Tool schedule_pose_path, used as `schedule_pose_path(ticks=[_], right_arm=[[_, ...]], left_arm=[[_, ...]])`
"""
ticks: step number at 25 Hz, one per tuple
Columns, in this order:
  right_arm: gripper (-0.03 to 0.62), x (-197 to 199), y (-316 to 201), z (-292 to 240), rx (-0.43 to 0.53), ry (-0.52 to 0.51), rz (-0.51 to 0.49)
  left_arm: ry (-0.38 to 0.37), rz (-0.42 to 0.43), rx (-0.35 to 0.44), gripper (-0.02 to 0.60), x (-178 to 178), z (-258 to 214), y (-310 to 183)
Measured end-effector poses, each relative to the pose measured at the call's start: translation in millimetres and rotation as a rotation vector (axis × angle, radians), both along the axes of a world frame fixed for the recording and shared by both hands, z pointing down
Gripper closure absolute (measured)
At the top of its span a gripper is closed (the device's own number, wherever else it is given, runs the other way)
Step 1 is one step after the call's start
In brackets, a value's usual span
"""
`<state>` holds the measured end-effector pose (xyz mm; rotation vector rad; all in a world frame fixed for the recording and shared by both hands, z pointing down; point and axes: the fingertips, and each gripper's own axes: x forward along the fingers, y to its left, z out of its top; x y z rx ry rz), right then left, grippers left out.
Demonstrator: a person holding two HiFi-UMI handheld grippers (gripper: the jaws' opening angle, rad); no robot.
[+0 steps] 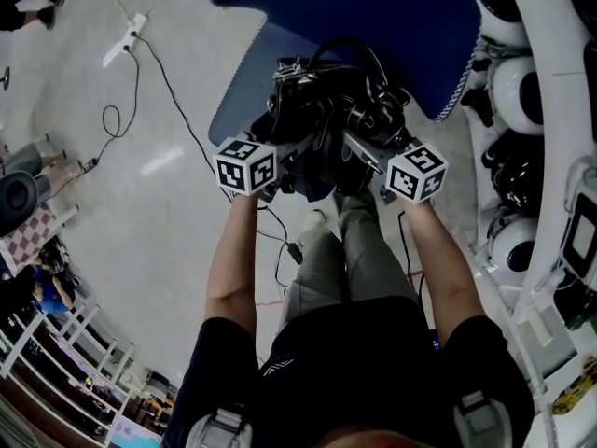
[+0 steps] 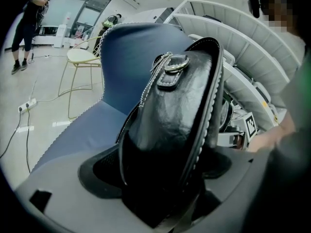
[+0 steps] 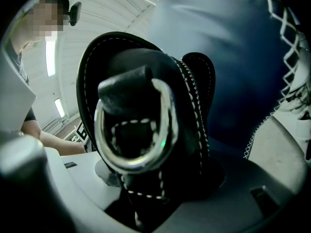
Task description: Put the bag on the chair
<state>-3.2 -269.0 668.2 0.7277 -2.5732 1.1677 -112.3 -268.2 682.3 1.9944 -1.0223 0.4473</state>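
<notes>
The black leather bag point(image 1: 326, 101) hangs between my two grippers over the seat of the blue chair point(image 1: 373, 17). My left gripper point(image 1: 297, 143) is shut on the bag's left end, and my right gripper point(image 1: 362, 146) on its right end. In the left gripper view the bag point(image 2: 180, 110) fills the space between the jaws of the left gripper point(image 2: 160, 178), with the blue chair back point(image 2: 121, 67) behind it. In the right gripper view the bag's end with a metal D-ring point(image 3: 141, 144) sits between the jaws of the right gripper point(image 3: 155, 178). I cannot tell whether the bag's bottom touches the seat.
White curved machine housings point(image 1: 550, 157) stand close on the right of the chair. A power strip with cables point(image 1: 126, 40) lies on the floor to the left. A yellow wire chair point(image 2: 80, 57) stands further back, and a person point(image 2: 29, 23) stands at the far left.
</notes>
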Motion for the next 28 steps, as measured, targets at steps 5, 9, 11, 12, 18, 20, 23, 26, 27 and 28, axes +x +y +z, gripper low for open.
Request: schedule_pose_path(ticks=[5, 9, 11, 12, 18, 20, 23, 26, 27, 28], right_arm=[[0.321, 1, 0, 1, 0.01, -0.01, -0.006], [0.321, 2, -2, 2, 0.017, -0.008, -0.001], [0.316, 2, -1, 3, 0.029, 0.007, 0.003], [0.312, 2, 0, 4, 0.037, 0.018, 0.004], [0.303, 4, 1, 6, 0.042, 0.04, -0.001], [0.298, 5, 1, 5, 0.037, 0.045, 0.002], [0.292, 7, 3, 1, 0.033, 0.045, 0.004], [0.289, 10, 4, 0, 0.041, 0.048, 0.001], [0.287, 11, 5, -1, 0.043, 0.05, 0.002], [0.286, 12, 5, -1, 0.046, 0.051, 0.004]], left_arm=[[0.018, 0.006, 0.028, 0.14, 0, 1, 0], [0.021, 0.003, 0.048, 0.138, -1, 1, -1], [0.023, -0.004, 0.06, 0.137, -2, 2, -1], [0.024, -0.007, 0.067, 0.137, -2, 2, -1], [0.014, 0.012, 0.049, 0.127, -2, 4, -2], [0.002, 0.021, 0.044, 0.123, -3, 4, -1], [-0.015, 0.023, 0.051, 0.115, -4, 3, -2], [-0.029, 0.029, 0.068, 0.112, -5, 1, -1], [-0.034, 0.028, 0.073, 0.112, -6, 1, -1], [-0.038, 0.026, 0.077, 0.112, -6, 0, -1]])
